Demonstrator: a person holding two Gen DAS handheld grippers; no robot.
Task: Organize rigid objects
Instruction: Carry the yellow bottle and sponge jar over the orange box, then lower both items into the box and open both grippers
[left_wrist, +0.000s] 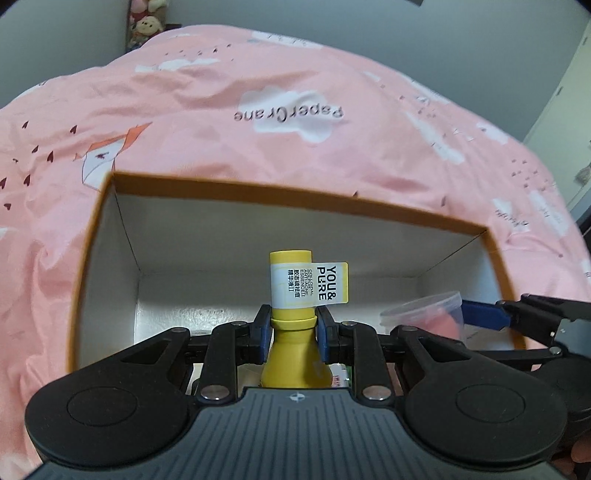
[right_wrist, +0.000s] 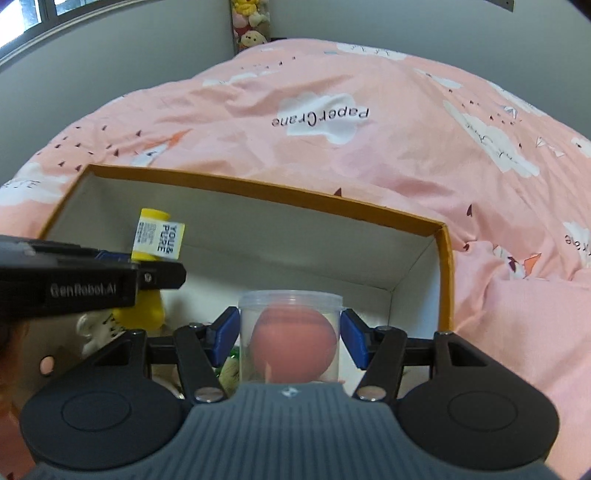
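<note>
Left gripper (left_wrist: 291, 328) fingers pinching the neck of a yellow bottle (left_wrist: 291, 280) with a white "YOU & PURE" label; right gripper (right_wrist: 290, 332) fingers clamped on a clear cup (right_wrist: 290, 332) enclosing a reddish ball (right_wrist: 293, 341). Both over the white-lined, orange-rimmed box (left_wrist: 236, 192) on the pink bed (left_wrist: 221, 129).

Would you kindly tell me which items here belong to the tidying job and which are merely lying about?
Belongs to the job:
- yellow bottle, held by the left gripper
- clear jar with an orange ball, held by the right gripper
- orange-rimmed box

Lying about:
- pink duvet
- plush toys
</note>
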